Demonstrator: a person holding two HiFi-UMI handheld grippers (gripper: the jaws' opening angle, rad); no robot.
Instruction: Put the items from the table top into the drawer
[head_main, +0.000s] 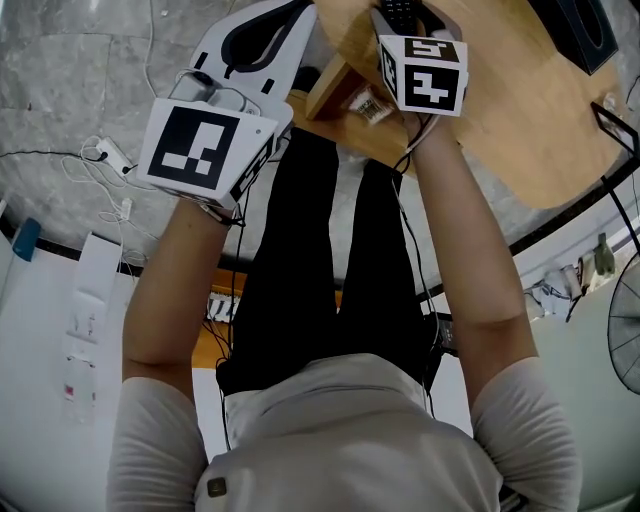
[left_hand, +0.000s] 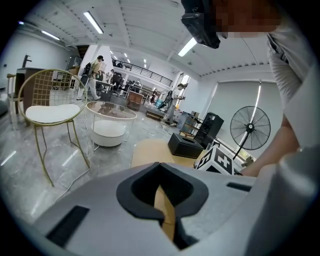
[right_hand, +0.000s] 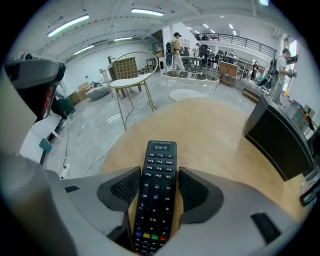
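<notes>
Remote sits clamped in right tongs over wooden table; left tongs closed.

Tabletop ahead open (black box right).

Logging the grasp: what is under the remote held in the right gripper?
The wooden table top shows beneath the remote; whether they touch is hidden by the right gripper.

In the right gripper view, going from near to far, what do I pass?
remote control → wooden table top → glass table → standing person
</notes>
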